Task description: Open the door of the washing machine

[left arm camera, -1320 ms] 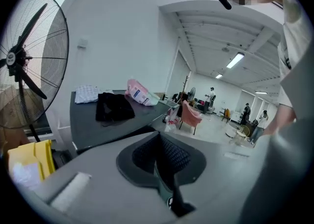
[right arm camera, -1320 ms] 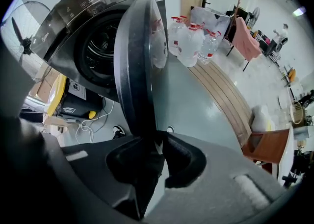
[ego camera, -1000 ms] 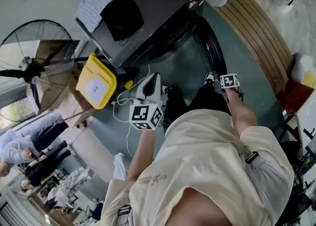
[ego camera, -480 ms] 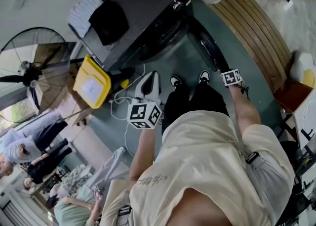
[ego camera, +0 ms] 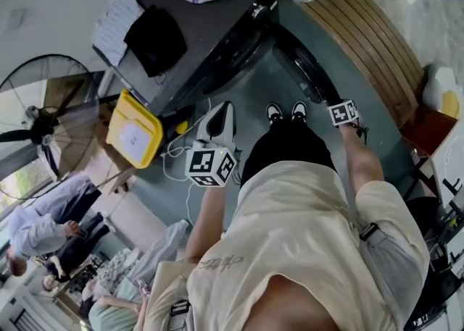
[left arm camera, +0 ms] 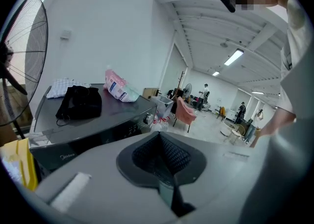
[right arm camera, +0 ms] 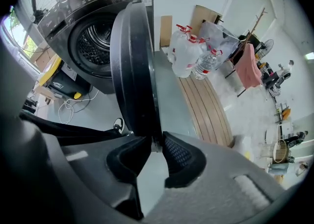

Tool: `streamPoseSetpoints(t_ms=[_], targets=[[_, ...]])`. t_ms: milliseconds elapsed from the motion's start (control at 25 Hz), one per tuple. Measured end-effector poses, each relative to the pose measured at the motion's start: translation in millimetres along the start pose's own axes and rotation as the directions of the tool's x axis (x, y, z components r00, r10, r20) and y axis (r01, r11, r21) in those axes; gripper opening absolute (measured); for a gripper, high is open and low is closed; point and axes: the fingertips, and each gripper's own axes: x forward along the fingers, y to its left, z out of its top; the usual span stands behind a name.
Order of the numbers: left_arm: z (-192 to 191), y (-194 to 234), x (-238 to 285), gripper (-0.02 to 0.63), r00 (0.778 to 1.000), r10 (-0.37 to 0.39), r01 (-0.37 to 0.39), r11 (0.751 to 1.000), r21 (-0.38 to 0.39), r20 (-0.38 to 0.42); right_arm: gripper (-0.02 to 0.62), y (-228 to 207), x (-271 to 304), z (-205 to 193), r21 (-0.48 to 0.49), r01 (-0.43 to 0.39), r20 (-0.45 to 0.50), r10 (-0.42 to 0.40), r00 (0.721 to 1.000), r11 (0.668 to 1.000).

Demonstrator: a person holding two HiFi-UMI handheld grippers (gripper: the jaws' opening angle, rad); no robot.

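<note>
Still, vs. a sec ago, the grip is seen unchanged: the right gripper (right arm camera: pixel 154 142) is kept clenched on the rim of the door (right arm camera: pixel 130 66), w/ one pad pressed on each face of the edge. In the head view the washer (ego camera: pixel 217 18) is found shifted up & left in frame compared w/ the earlier pic. Both shoes (ego camera: pixel 286 111) are now shown side by side just below the door's low end, where only one could be made out before. The door's swing is much as it was: wide open, w/ the drum (right arm camera: pixel 95 46) laid bare in the right gripper view. People at the lower left of the head view are seen in new spots.

As to door vs. tool: in the right gripper view the door is seen edge-on, rising straight up from btwn the jaws, its hinge side toward the washer at left, bottles (right arm camera: pixel 189 54) and a slatted bench (right arm camera: pixel 206 105) at right. In the head view the door is stretched from the washer front down to the right gripper's marker cube (ego camera: pixel 342 113).

The left gripper (left arm camera: pixel 164 157) is shut, pads met, nothing caught btwn them. It is held well apart from the door, near a yellow can (ego camera: pixel 134 130), and is pointed at the washer's top, where a black cloth (left arm camera: pixel 78 103) and a pink pack (left arm camera: pixel 120 88) are laid. A fan (left arm camera: pixel 19 71) is seen at far left.
</note>
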Motion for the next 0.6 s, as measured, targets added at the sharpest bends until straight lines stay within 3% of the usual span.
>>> streamPoseSetpoints(t_ms=[320,600], targets=[[10,20,15,0.017,0.998,-0.056,0.057,0.998,0.041,-0.027,0.072,-12,-2,-6,-0.030,0.031,-0.073,-0.033,0.997,0.999],[21,16,32,0.017,0.999,-0.032,0.033,0.999,0.039,-0.028,0.072,-49,1,7,-0.090,0.033,-0.049,-0.037,0.998,0.995]])
